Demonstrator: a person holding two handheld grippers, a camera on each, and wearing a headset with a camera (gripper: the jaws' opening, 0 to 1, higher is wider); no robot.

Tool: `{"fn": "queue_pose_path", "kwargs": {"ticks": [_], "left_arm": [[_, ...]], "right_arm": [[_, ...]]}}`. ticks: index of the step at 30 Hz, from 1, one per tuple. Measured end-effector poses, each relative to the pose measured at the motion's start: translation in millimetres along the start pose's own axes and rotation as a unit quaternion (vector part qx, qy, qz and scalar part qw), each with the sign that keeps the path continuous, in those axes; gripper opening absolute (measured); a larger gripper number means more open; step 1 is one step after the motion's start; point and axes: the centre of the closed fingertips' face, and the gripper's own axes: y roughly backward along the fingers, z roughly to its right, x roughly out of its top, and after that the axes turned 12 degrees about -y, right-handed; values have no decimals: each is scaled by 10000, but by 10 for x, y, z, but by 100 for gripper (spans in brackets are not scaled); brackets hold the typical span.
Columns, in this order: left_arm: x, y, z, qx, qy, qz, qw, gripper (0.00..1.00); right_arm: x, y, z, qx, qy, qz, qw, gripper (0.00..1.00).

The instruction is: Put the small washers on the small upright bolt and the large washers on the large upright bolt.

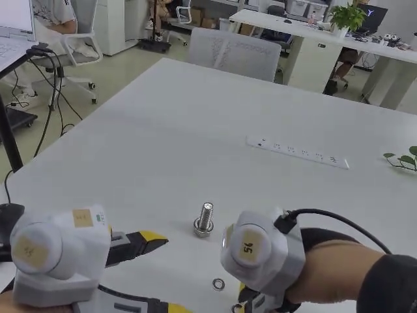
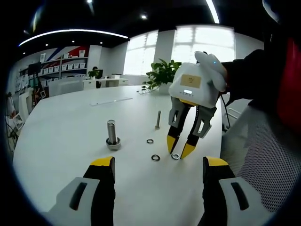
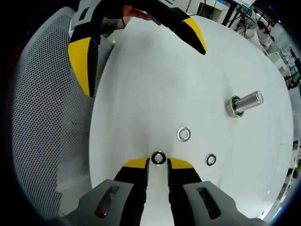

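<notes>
The large bolt (image 1: 204, 218) stands head-down on the table (image 1: 195, 130), shaft straight up; the thin small bolt (image 2: 158, 119) is upright too. The right gripper (image 3: 158, 163) points down, jaws narrowly parted around a flat washer (image 3: 158, 157), contact unclear, with two other washers (image 3: 184, 134) flat nearby. The left gripper (image 2: 159, 162) gapes wide, empty.

The left hand-held gripper (image 2: 159, 164) is held low and roughly level over the surface (image 1: 195, 130), its yellow-tipped jaws spread wide and pointing across toward the other one. The right hand-held gripper (image 3: 159, 163) is tipped steeply downward, its jaw tips right at the surface with a narrow gap between them. In the head view the right arm (image 1: 339, 274) reaches in from the lower right, its dark sleeve (image 1: 394, 283) ending short of the wrist
</notes>
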Motion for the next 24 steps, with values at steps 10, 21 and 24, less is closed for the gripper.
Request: {"fn": "queue_pose_path", "kwargs": {"ticks": [10, 21, 24], "left_arm": [[-5, 3, 12, -22, -17, -8, 10000, 75], [-13, -9, 5, -41, -5, -27, 10000, 75], [-12, -12, 1, -35, 1, -29, 10000, 75]], "right_arm": [[7, 3, 6, 3, -14, 52, 10000, 14], [27, 5, 37, 55, -49, 74, 9999, 12], [26, 5, 41, 66, -4, 68, 10000, 12]]}}
